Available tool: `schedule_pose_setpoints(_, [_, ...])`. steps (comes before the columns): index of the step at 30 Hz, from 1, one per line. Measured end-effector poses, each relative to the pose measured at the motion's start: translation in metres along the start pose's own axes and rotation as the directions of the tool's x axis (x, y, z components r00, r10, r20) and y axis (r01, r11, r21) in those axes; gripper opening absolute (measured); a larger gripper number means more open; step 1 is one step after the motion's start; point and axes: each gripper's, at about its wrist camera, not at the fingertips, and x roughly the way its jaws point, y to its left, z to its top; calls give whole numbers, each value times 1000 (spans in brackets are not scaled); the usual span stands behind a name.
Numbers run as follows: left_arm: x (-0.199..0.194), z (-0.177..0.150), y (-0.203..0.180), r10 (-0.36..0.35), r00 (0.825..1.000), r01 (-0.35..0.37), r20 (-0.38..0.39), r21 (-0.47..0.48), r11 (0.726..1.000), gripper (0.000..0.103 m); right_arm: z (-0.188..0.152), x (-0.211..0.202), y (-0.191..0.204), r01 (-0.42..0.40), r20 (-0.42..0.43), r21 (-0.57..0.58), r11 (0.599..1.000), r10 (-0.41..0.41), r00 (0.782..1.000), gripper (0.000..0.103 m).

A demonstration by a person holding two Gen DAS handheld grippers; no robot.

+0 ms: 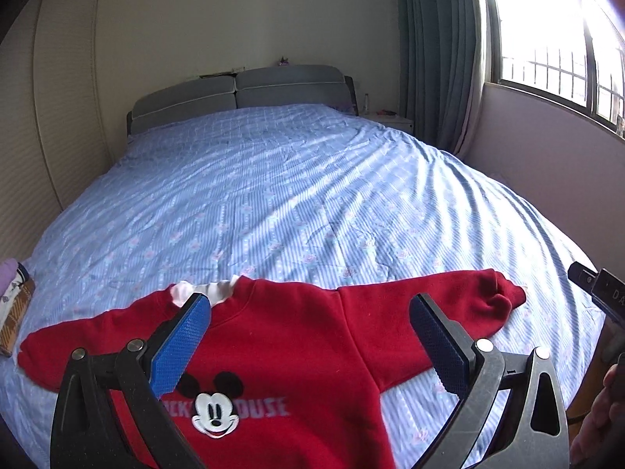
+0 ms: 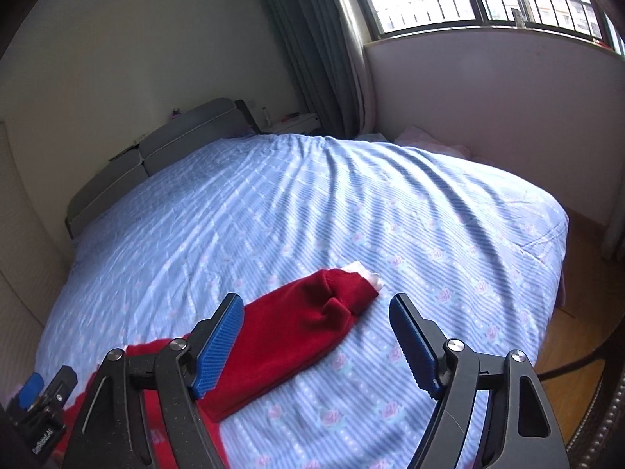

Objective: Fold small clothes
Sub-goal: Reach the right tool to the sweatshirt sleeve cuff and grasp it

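Sweatshirt [image 1: 297, 336] lies flat below both grippers' spread fingers [image 1: 183, 340], untouched.

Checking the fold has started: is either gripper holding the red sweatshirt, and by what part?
Nothing is held. The left gripper and right gripper are both open above the red Mickey Mouse sweatshirt, which lies spread on the bed.

Daylight pours through the window [image 1: 554, 31], blown out to white glare on my left feed. Striped shadows cross the bedspread [image 2: 312, 215]. Fisheye bends the edges, corners vignette dark; far clutter is perhaps slightly soft.
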Motion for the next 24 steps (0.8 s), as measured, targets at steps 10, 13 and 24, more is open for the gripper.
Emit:
schedule_pose_setpoints(10, [75, 2, -34, 13, 998, -15, -59, -44, 999, 103, -2, 100, -41, 49, -105, 147, 988, -33, 994, 65])
schedule_pose_setpoints(13, [88, -1, -37, 23, 997, -26, -72, -48, 998, 103, -7, 121, -51, 49, -132, 178, 983, -26, 991, 57])
schedule_pose_setpoints(24, [105, -8, -35, 44, 994, -50, -98, -56, 997, 103, -26, 175, -76, 0, -203, 278, 961, 59, 977, 39])
